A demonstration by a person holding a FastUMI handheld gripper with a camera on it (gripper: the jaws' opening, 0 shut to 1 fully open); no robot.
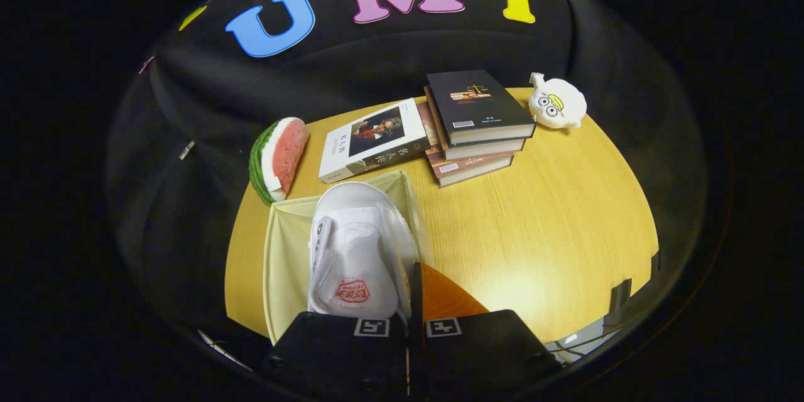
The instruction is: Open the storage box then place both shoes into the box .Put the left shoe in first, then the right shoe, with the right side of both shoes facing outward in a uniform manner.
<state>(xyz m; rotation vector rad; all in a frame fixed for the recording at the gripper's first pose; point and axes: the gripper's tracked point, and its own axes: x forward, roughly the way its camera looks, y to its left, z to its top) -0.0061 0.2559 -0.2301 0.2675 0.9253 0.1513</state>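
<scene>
one white shoe [355, 257] hangs over the open storage box [286, 264], just ahead of the gripper [408, 320], whose fingers are clenched on its side wall. judged step: lowering a shoe in; next, release squarely. beyond on the table [534, 232]: four books, one watermelon slice [279, 160], one plush toy [558, 103].

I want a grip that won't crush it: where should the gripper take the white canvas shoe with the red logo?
Pinch the thin collar wall beside the tongue of the white canvas shoe, coming from the heel end: its opening faces up, so one finger slips inside. The gripper looks shut there.
</scene>
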